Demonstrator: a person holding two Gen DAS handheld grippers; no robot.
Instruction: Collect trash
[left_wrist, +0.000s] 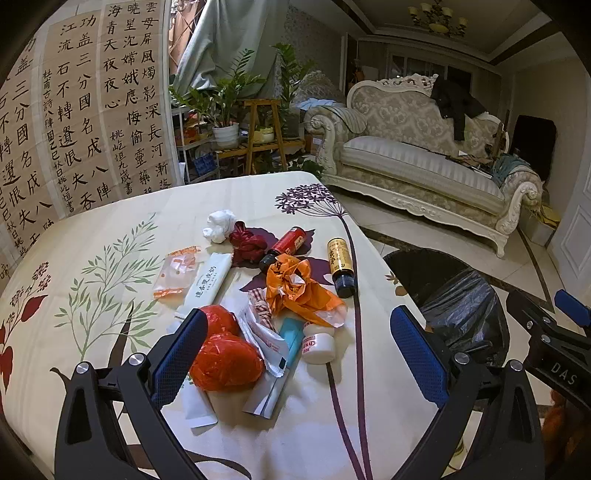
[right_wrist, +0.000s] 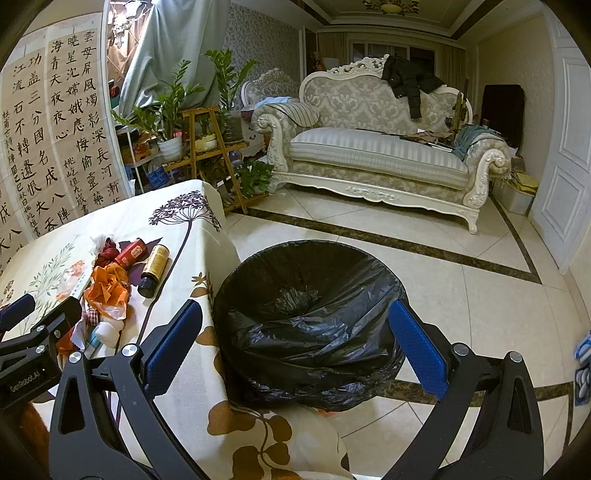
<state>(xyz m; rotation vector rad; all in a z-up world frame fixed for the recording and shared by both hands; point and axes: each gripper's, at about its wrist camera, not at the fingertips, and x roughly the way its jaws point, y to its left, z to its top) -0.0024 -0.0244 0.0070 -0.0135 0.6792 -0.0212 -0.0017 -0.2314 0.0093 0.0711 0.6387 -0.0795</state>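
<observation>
A pile of trash lies on the floral tablecloth (left_wrist: 110, 229): a crumpled red plastic bag (left_wrist: 225, 360), an orange plastic bag (left_wrist: 295, 288), a small white jar (left_wrist: 319, 345), a gold-labelled bottle (left_wrist: 340, 266), a red-labelled bottle (left_wrist: 284, 245), a white tissue wad (left_wrist: 219, 225) and flat wrappers (left_wrist: 208, 280). My left gripper (left_wrist: 299, 350) is open above the near end of the pile, its left pad beside the red bag. My right gripper (right_wrist: 295, 347) is open and empty over the bin lined with a black bag (right_wrist: 310, 314), which stands on the floor by the table's right edge.
A cream sofa (right_wrist: 376, 147) with a black jacket stands across the tiled floor. Potted plants on a wooden rack (right_wrist: 207, 140) stand behind the table. Calligraphy sheets (left_wrist: 74, 129) hang at the left. The table's right edge (right_wrist: 218, 258) drops next to the bin.
</observation>
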